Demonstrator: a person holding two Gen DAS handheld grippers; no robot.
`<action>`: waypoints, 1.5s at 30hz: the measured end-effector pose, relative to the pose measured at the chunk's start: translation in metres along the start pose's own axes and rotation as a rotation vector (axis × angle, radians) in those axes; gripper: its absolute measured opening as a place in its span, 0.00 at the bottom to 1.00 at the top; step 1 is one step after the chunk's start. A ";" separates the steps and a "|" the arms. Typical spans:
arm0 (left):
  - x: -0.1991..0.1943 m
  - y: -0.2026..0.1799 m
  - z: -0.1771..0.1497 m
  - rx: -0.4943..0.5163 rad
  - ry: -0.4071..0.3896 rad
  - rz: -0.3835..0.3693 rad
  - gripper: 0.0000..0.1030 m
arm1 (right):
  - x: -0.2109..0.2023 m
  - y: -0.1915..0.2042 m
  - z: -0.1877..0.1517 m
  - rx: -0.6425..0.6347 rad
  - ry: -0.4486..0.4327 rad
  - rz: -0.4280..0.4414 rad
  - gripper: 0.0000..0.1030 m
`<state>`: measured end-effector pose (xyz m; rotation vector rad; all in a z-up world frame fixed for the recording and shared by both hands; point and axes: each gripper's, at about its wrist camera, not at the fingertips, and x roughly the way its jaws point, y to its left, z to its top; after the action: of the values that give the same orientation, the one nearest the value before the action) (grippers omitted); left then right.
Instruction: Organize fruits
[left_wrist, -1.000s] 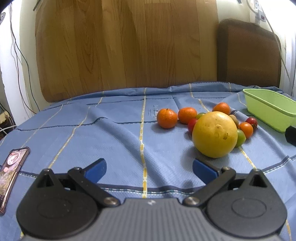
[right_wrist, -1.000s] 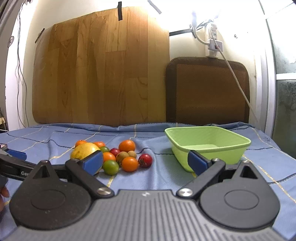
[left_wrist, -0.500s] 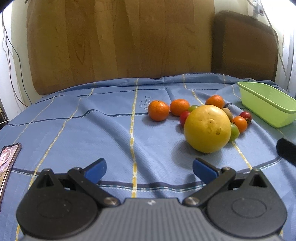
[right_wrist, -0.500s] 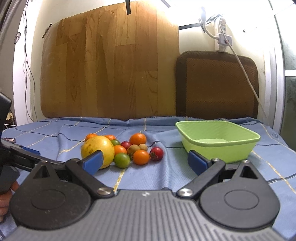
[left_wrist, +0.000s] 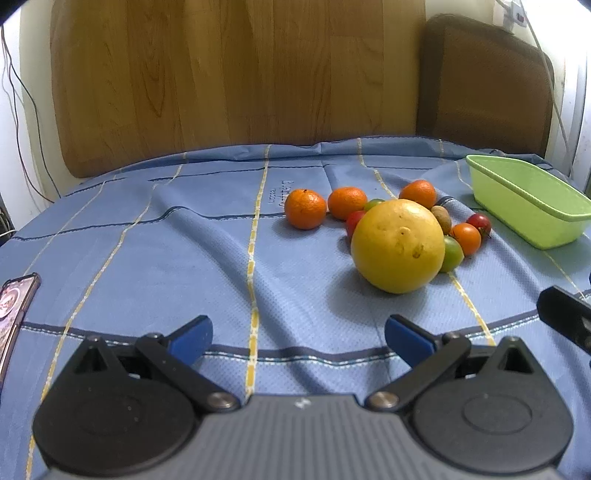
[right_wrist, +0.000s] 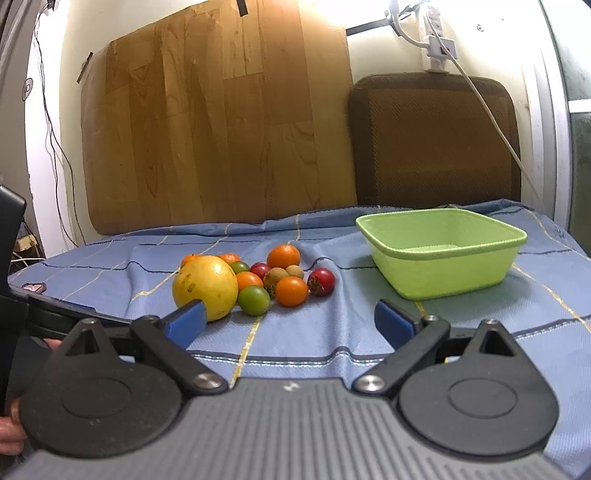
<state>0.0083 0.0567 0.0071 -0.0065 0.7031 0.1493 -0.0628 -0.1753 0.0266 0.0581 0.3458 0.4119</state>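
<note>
Both claws hang low over the blue cloth (left_wrist: 207, 258), fingers spread wide and holding nothing: left gripper (left_wrist: 298, 338), right gripper (right_wrist: 289, 319). Likely lining up a first pick. Fruits bunch together mid-cloth, the big yellow citrus (right_wrist: 205, 282) nearest. The green basin (right_wrist: 441, 258) stands just right of them, nothing visible inside.

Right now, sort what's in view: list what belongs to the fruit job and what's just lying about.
Job: large yellow citrus, mandarins, small red, orange and green fruits, green basin.

Lying about: phone, wooden board, brown cushion, power strip.
</note>
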 end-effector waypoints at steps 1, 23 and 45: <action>0.000 0.000 0.000 0.003 0.003 0.005 1.00 | -0.001 0.000 0.000 0.004 0.001 0.000 0.96; -0.013 -0.003 0.000 0.012 -0.021 0.012 1.00 | -0.008 -0.003 -0.006 0.016 0.029 0.007 0.96; 0.025 0.013 0.049 -0.035 -0.051 -0.453 0.89 | 0.054 0.051 0.015 -0.402 0.097 0.242 0.72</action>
<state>0.0567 0.0760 0.0294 -0.1933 0.6321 -0.2717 -0.0305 -0.1065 0.0302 -0.3157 0.3470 0.7188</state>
